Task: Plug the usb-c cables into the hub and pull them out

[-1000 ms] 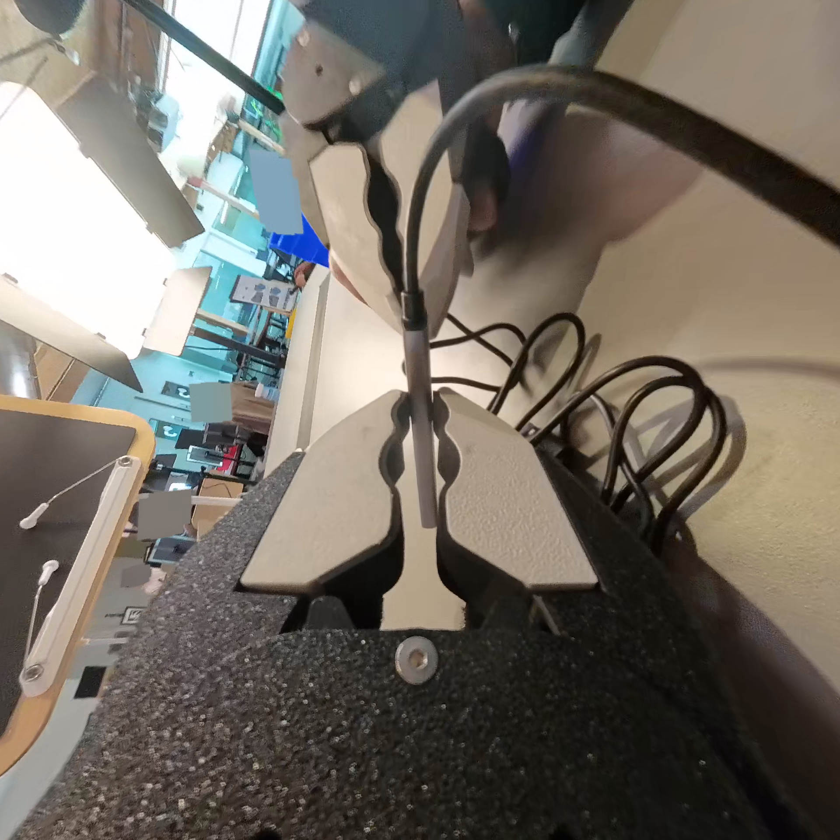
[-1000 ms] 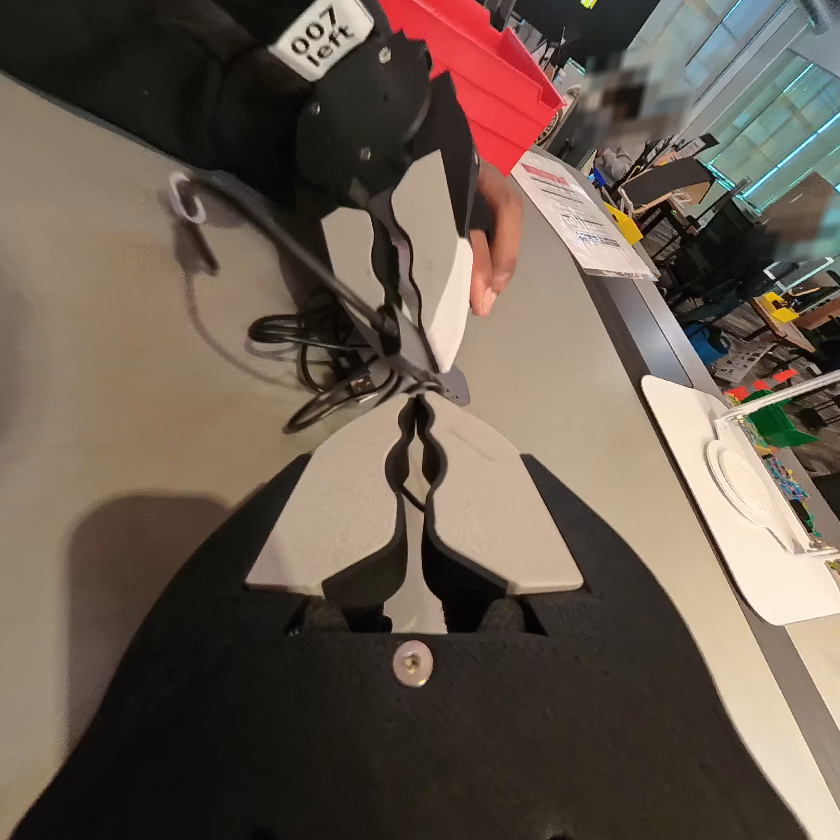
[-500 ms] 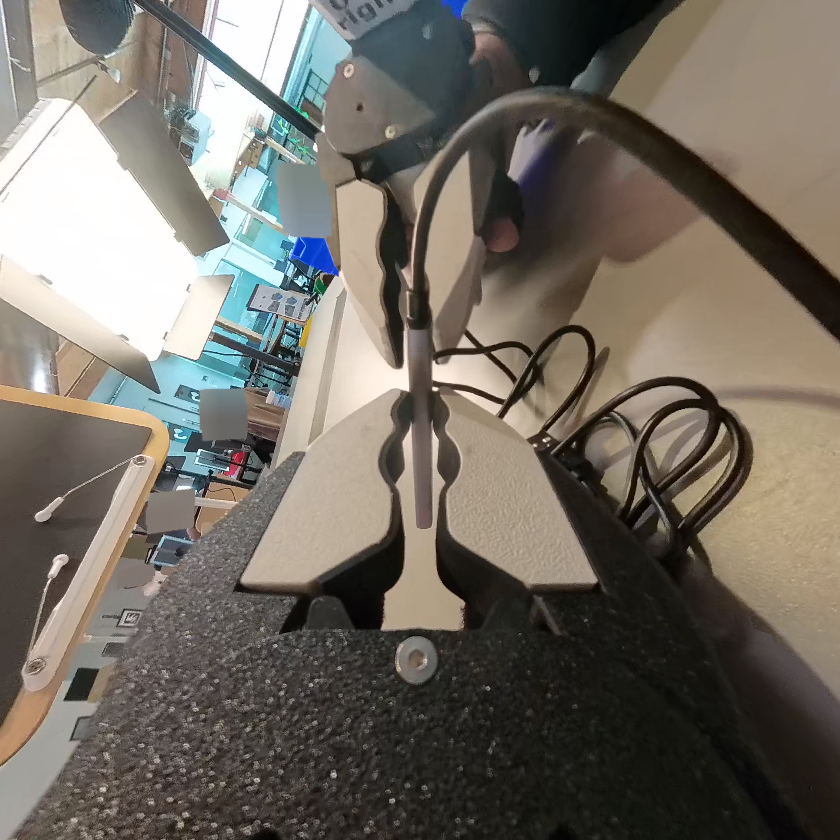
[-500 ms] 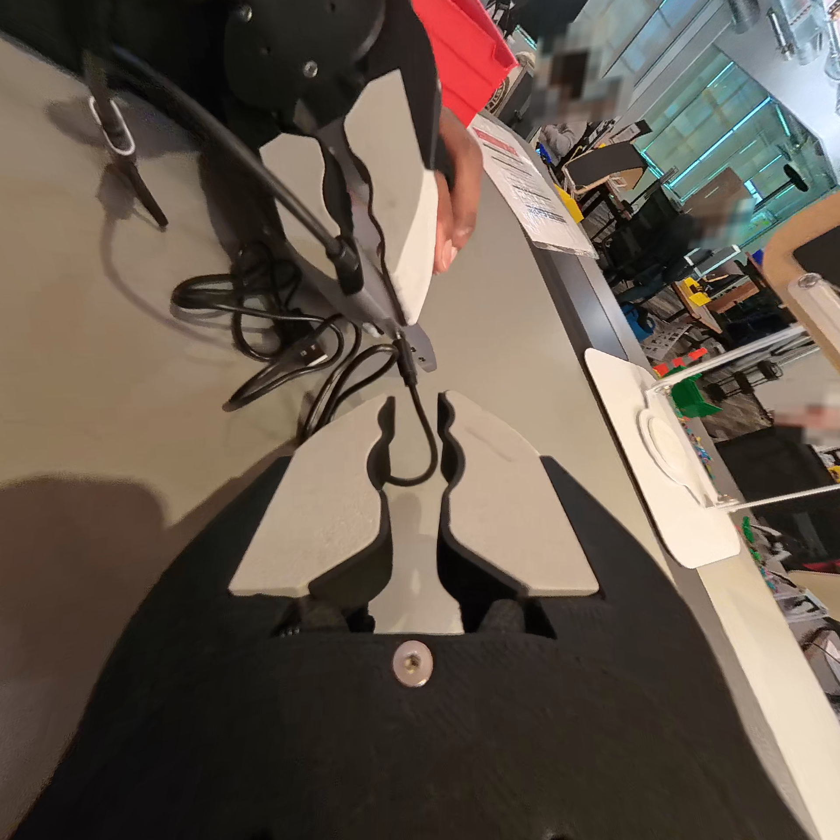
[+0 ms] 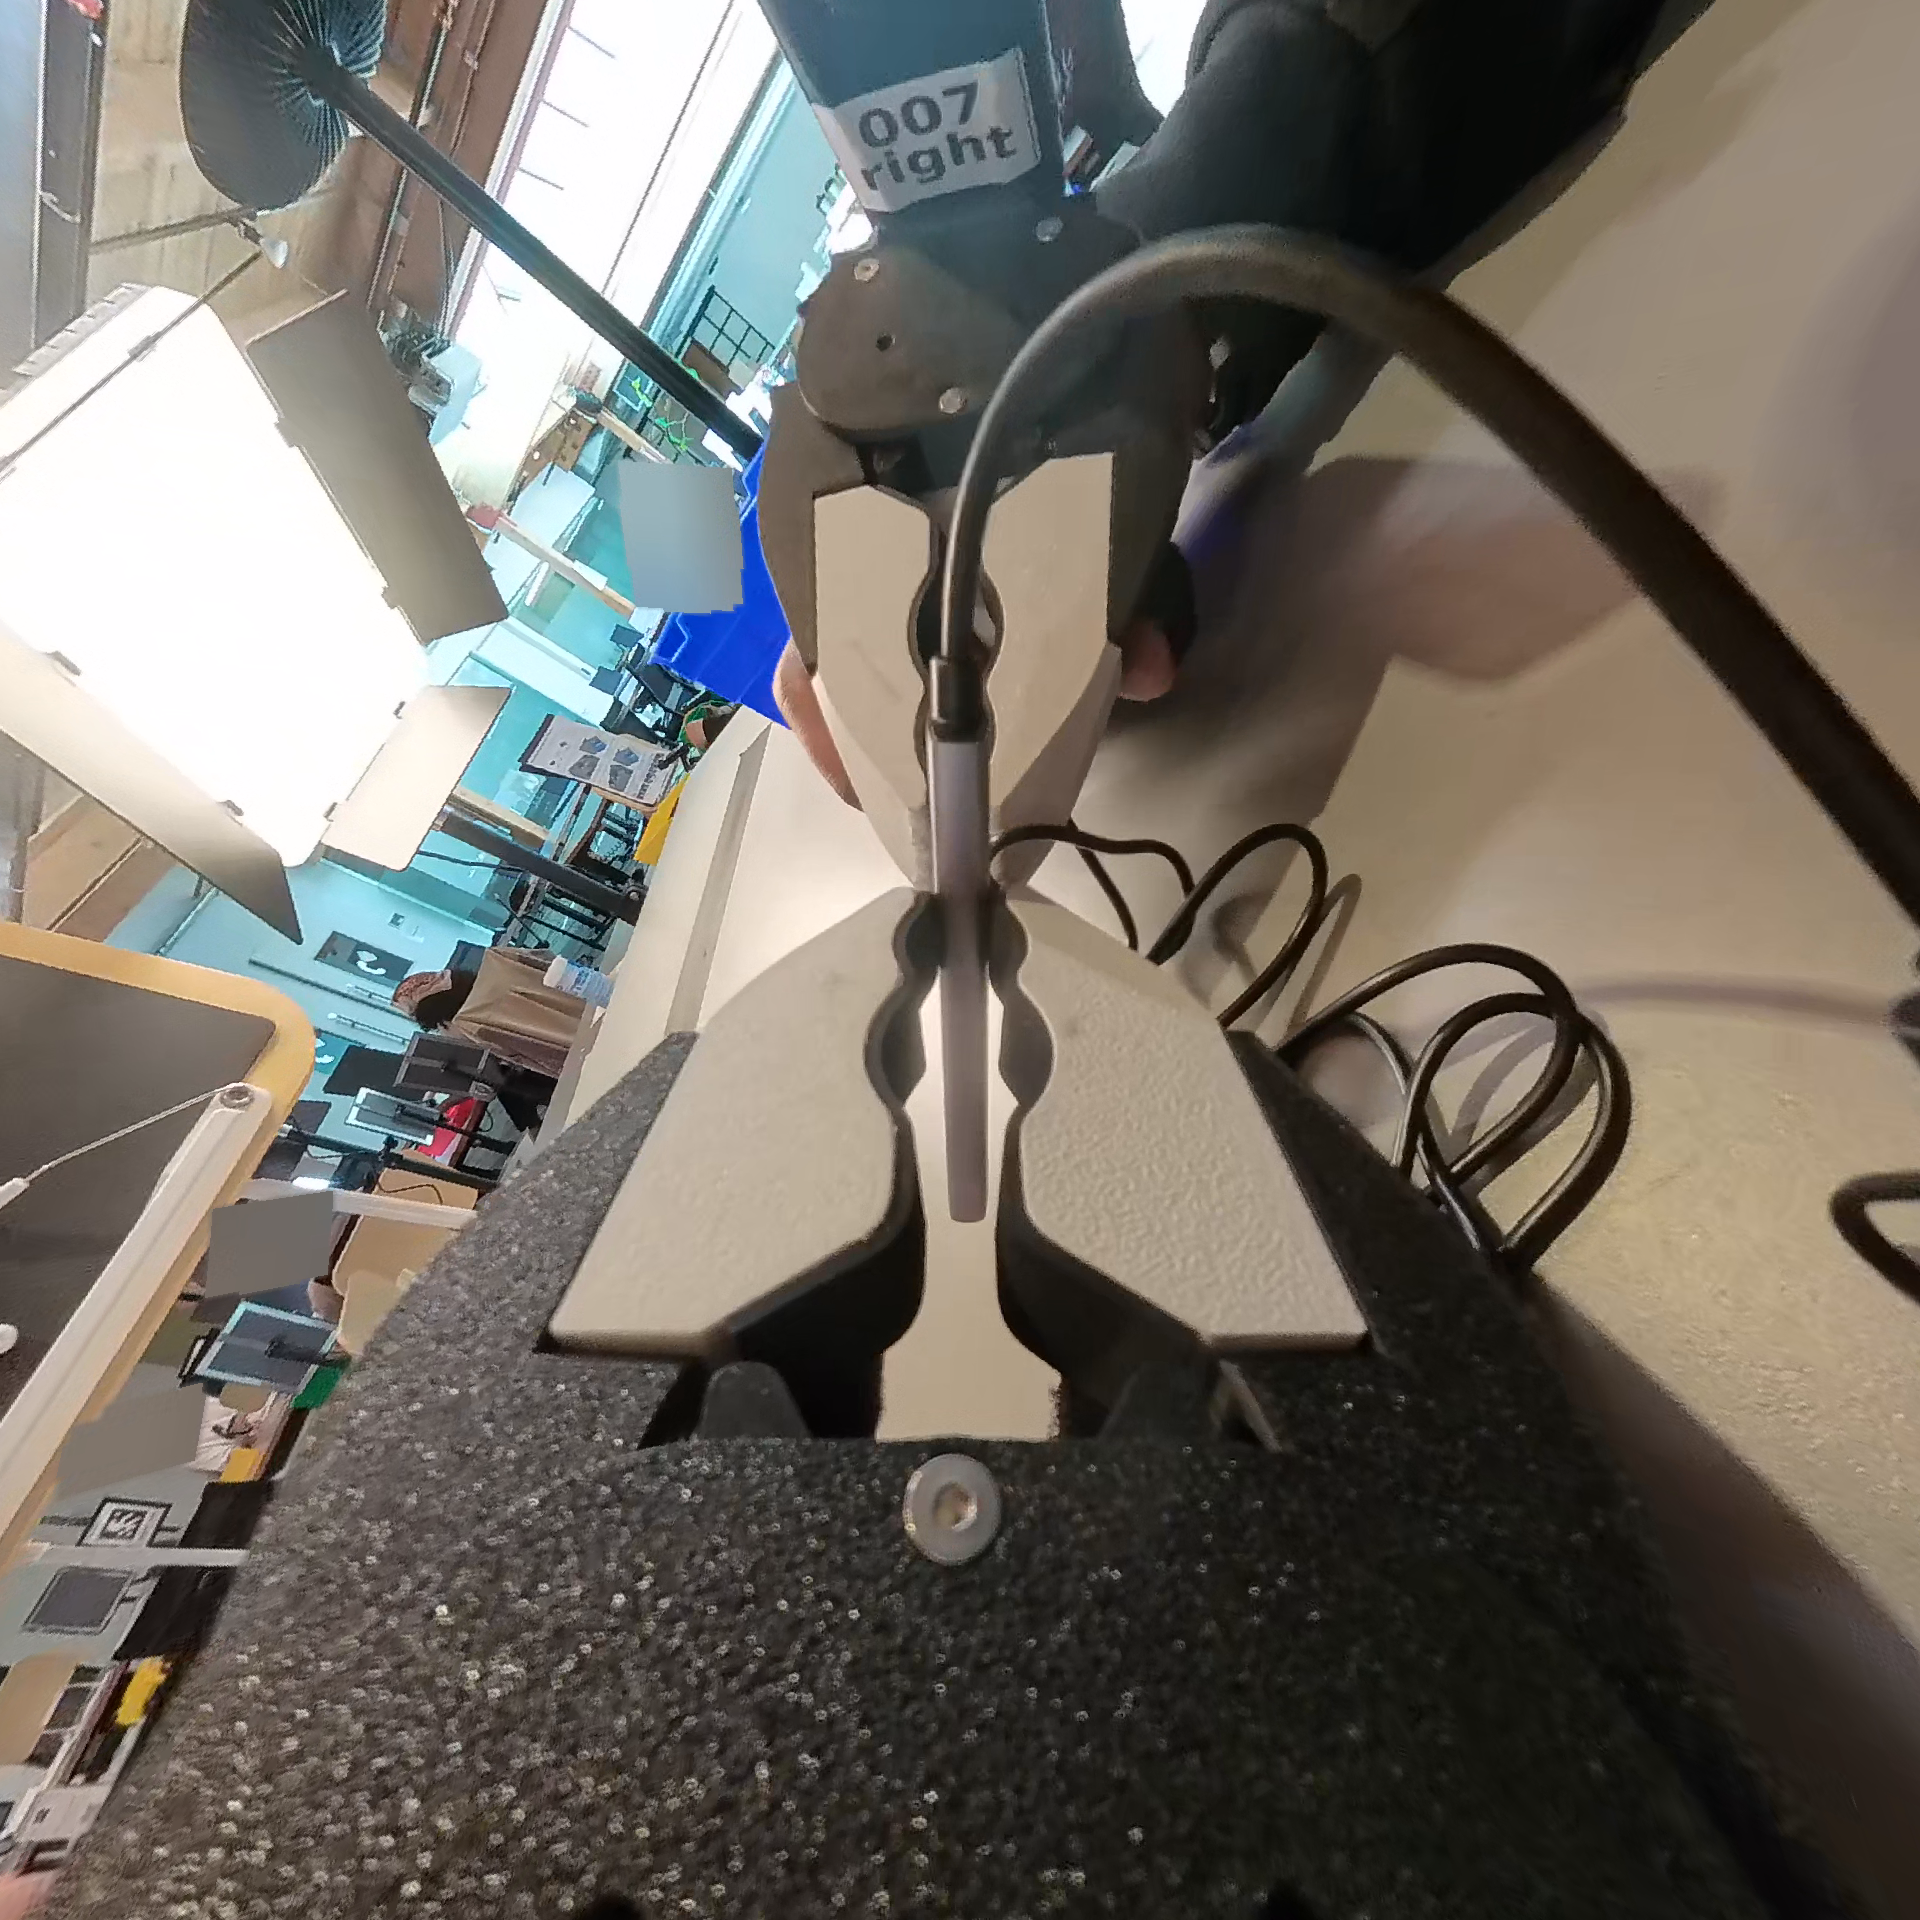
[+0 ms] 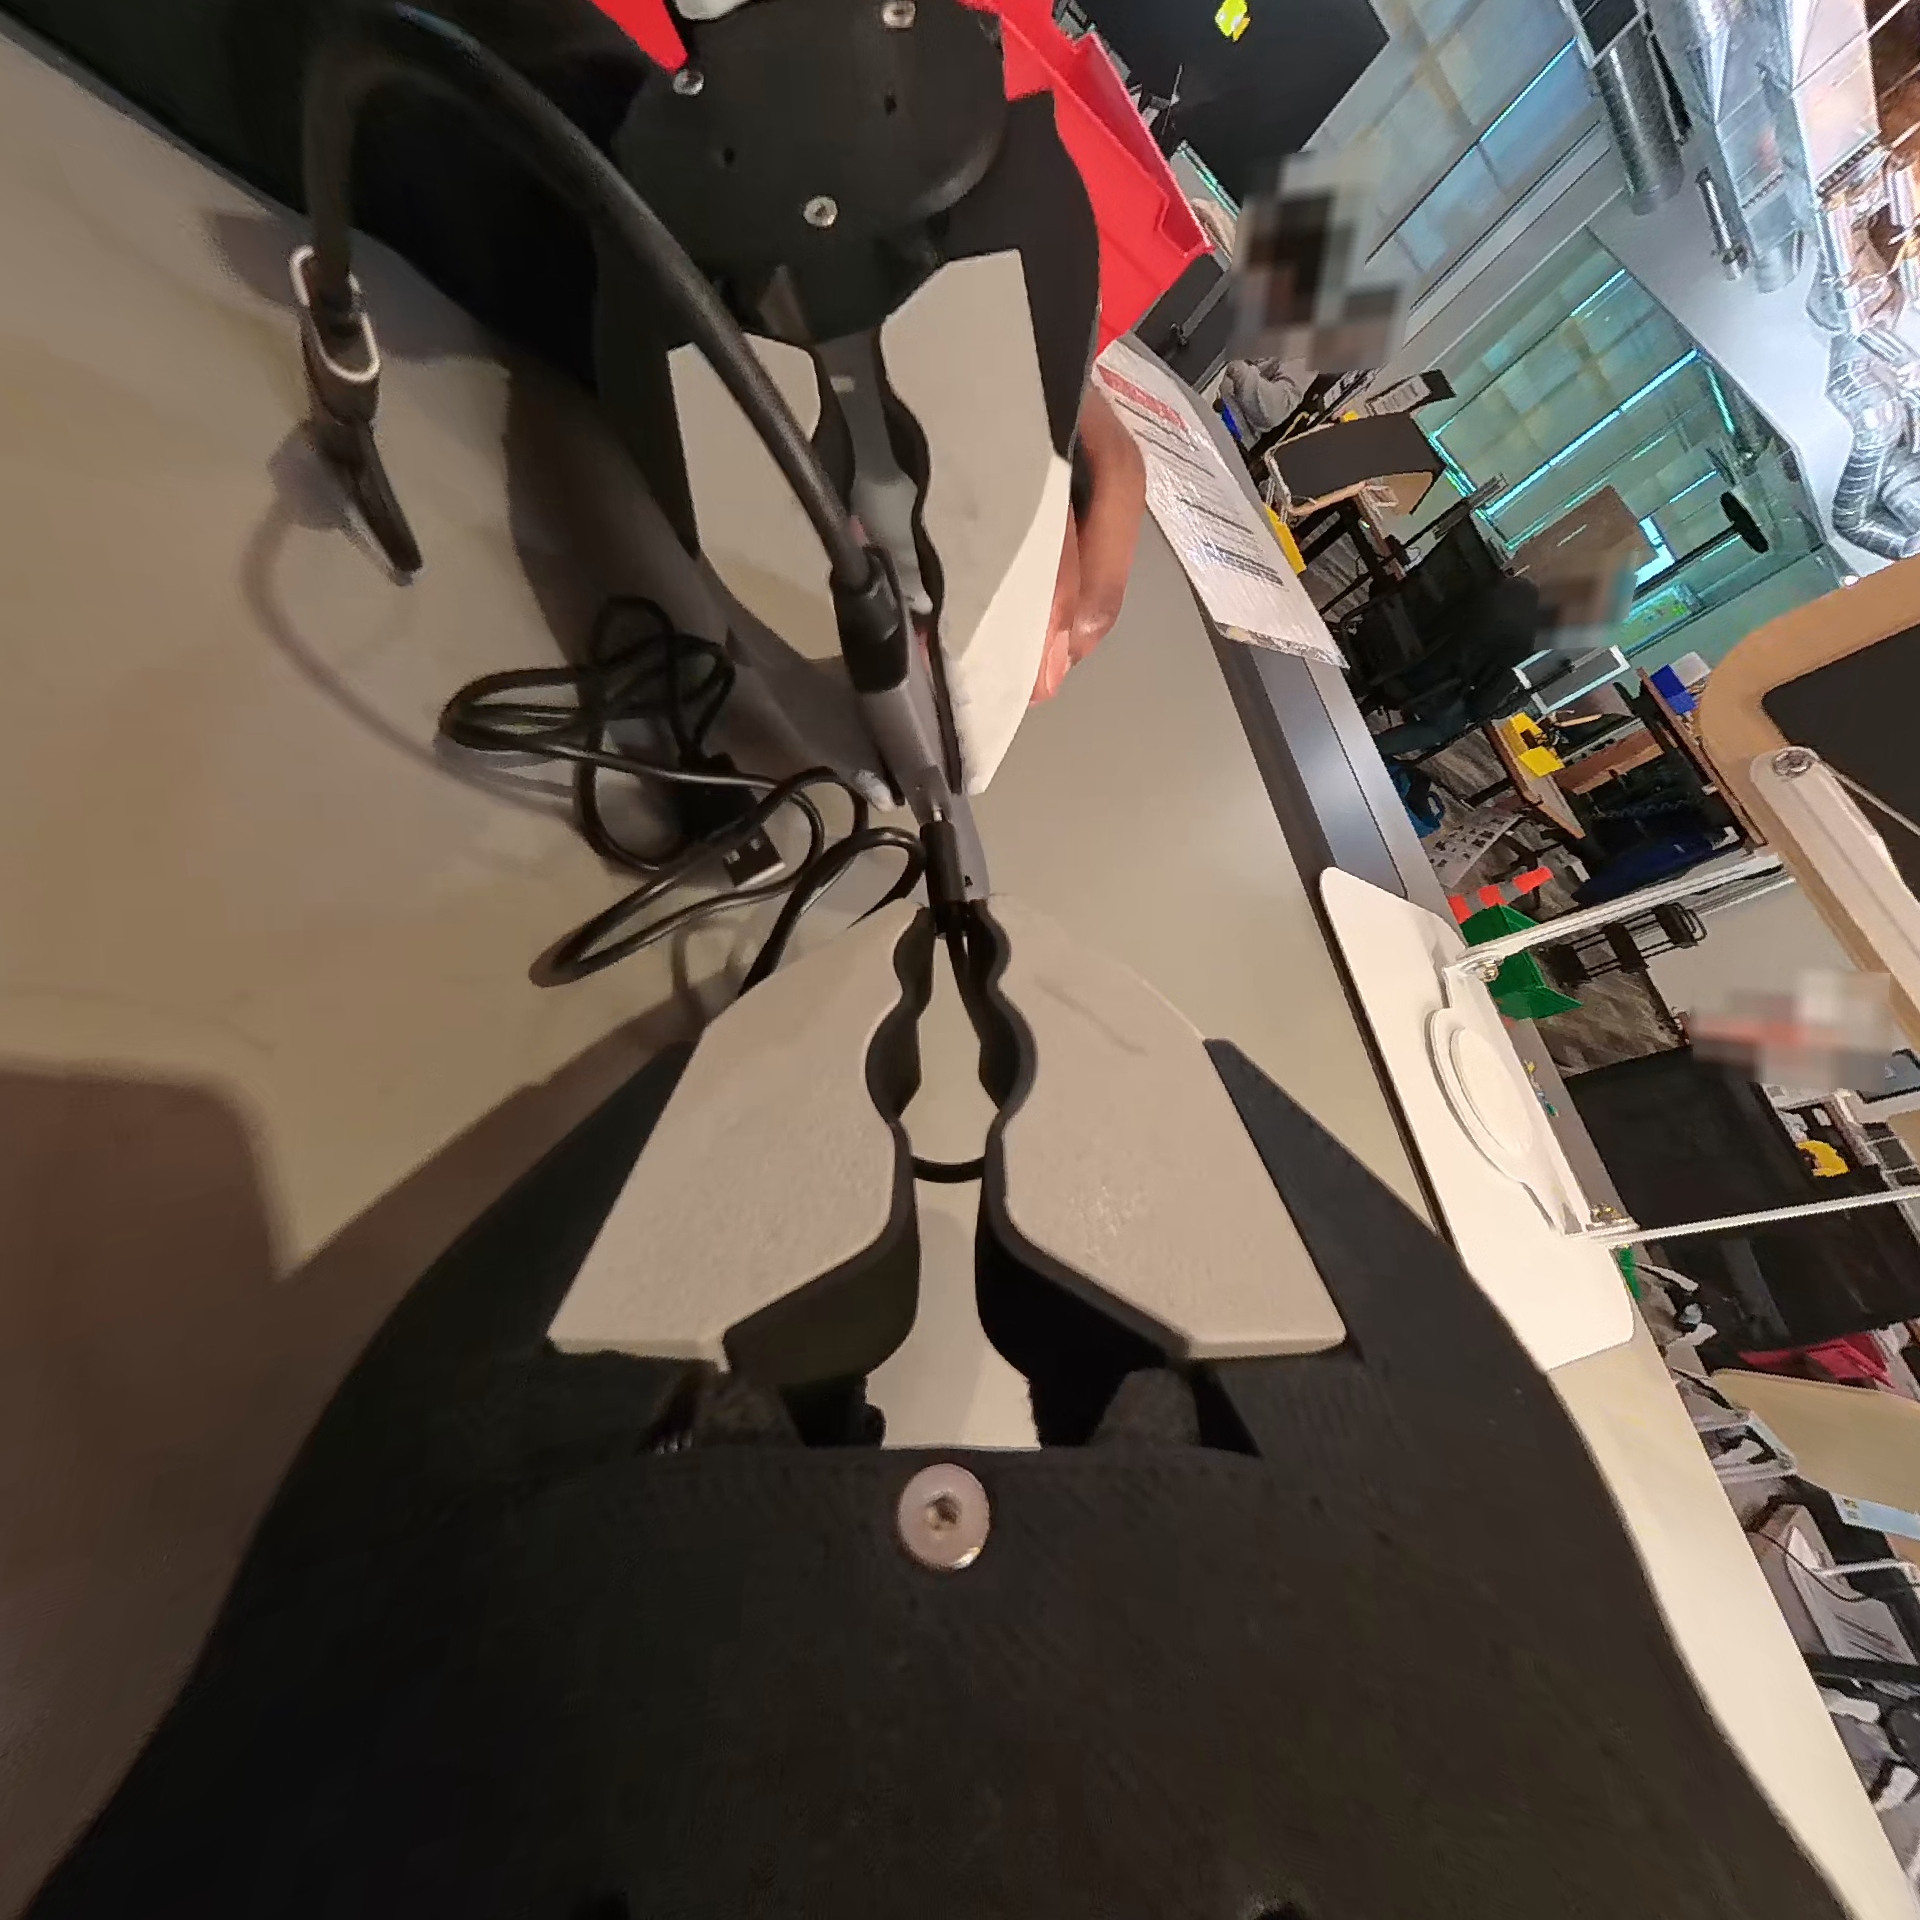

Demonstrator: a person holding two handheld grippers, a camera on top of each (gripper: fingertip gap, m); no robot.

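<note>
My left gripper (image 5: 958, 914) is shut on the slim grey hub (image 5: 961, 1039), held edge-on above the table. The hub's thick black lead (image 5: 1558, 436) arcs up and away to the right. In the right wrist view the hub (image 6: 904, 717) sits in the left gripper (image 6: 930, 779) facing me, and a black USB-C plug (image 6: 961, 862) meets its lower end. My right gripper (image 6: 954, 920) is shut on that plug's thin cable just behind the plug; the cable loops back between the fingers. The right gripper also shows in the left wrist view (image 5: 961, 821), tip to tip with the left.
A tangle of thin black cables (image 6: 644, 748) with a loose plug (image 6: 753, 857) lies on the grey table (image 6: 208, 831) below the hub. A red bin (image 6: 1122, 208) and a sheet of paper (image 6: 1216, 499) are behind, a white stand (image 6: 1455, 1091) at the right edge. Less than 4 cm separates the two grippers' tips.
Half a second ago my right gripper was open with the thin cable looped between its fingers. Now it has closed on the cable at the plug, close to the hub. The left keeps its grip.
</note>
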